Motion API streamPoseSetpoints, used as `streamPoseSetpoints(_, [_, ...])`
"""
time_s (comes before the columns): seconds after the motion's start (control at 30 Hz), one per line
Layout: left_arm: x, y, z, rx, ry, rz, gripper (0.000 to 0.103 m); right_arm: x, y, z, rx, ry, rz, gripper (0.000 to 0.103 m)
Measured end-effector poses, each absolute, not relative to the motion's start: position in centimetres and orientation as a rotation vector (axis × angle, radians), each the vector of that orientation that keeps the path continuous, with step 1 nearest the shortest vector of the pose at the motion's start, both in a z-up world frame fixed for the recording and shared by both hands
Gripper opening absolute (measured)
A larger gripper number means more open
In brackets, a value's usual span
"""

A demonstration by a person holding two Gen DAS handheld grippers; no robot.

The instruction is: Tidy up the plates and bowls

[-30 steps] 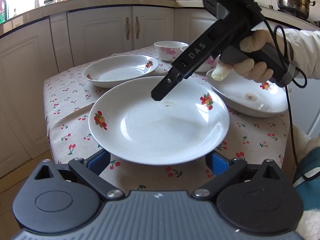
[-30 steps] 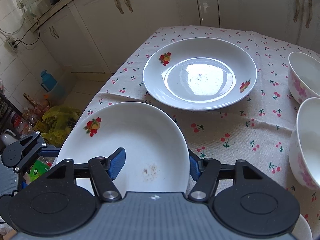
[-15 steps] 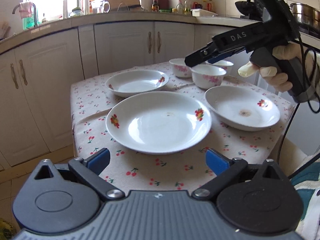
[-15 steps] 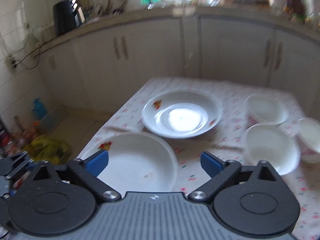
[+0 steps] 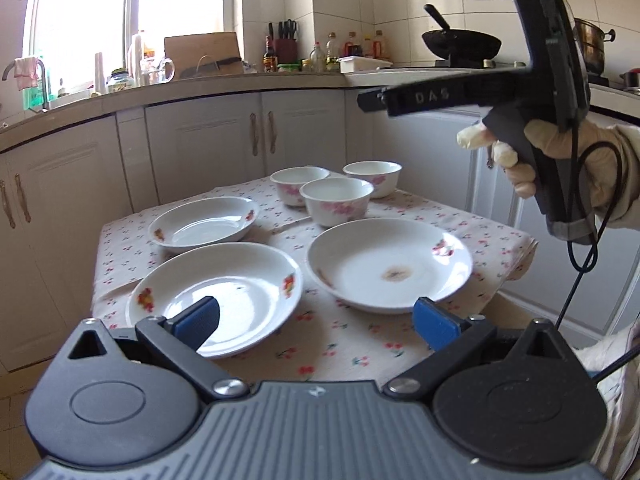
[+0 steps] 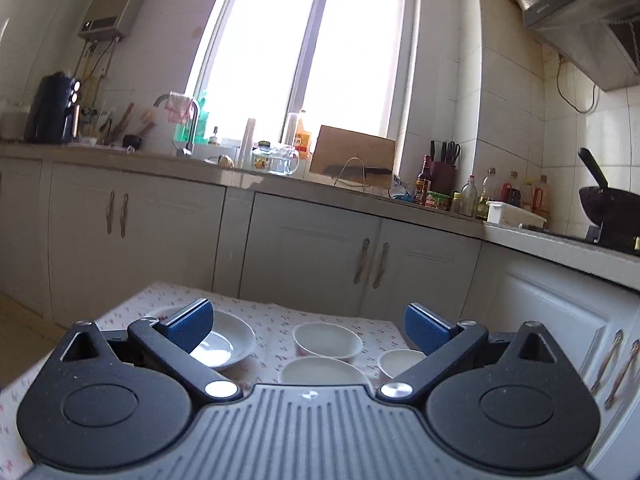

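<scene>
Three white plates with fruit prints lie on the cherry tablecloth: a near left plate, a stained right plate and a far left plate. Three white bowls stand behind them. My left gripper is open and empty, held back above the table's near edge. My right gripper is open and empty, raised high above the table; it shows in the left wrist view at the upper right. In the right wrist view I see the far plate and the bowls low down.
The table stands in a kitchen corner with white cabinets close behind and to the right. The worktop holds bottles, a knife block and a wok. The table's right edge drops off near a white cabinet door.
Both grippers have pulled back and up from the plates. The right gripper has risen from just over the near plate to high above the table and now points level.
</scene>
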State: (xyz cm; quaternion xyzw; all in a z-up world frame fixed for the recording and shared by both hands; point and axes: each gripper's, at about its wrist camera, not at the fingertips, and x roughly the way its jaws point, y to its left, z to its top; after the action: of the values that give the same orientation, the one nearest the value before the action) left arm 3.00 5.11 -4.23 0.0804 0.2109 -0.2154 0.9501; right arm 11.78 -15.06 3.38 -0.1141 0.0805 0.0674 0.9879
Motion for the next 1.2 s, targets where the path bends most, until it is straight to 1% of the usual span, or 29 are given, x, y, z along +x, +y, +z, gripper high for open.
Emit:
streamPoseSetpoints(0.13, [3.2, 3.0, -4.5, 0.154, 0.431, -0.445, 0.102, 11.4, -17.0, 1.8, -0.265, 0.175, -0.018, 0.103])
streamPoseSetpoints(0.33, [3.2, -0.1, -5.5, 0.235, 0.450, -0.429, 0.102, 11.5, -21.6, -1.3, -0.248, 0.367, -0.070, 0.103])
streamPoseSetpoints(0.57, [4.3, -1.2, -7.5, 0.246, 0.529, -0.418, 0.102, 9.3, -23.3, -4.9, -0.161, 0.514, 0.107, 0.103])
streamPoseSetpoints(0.77, [5.6, -2.0, -8.5, 0.248, 0.578, -0.446, 0.102, 10.2, -22.6, -6.4, -0.117, 0.612, 0.291, 0.103])
streamPoseSetpoints(0.93, [6.1, -2.0, -8.4, 0.245, 0.607, -0.475, 0.102, 10.2, -22.1, -7.0, -0.139, 0.612, 0.394, 0.102])
streamPoseSetpoints(1.2, [8.7, -0.2, -5.8, 0.262, 0.610, -0.447, 0.102, 9.5, -23.6, -7.4, -0.176, 0.587, 0.541, 0.103])
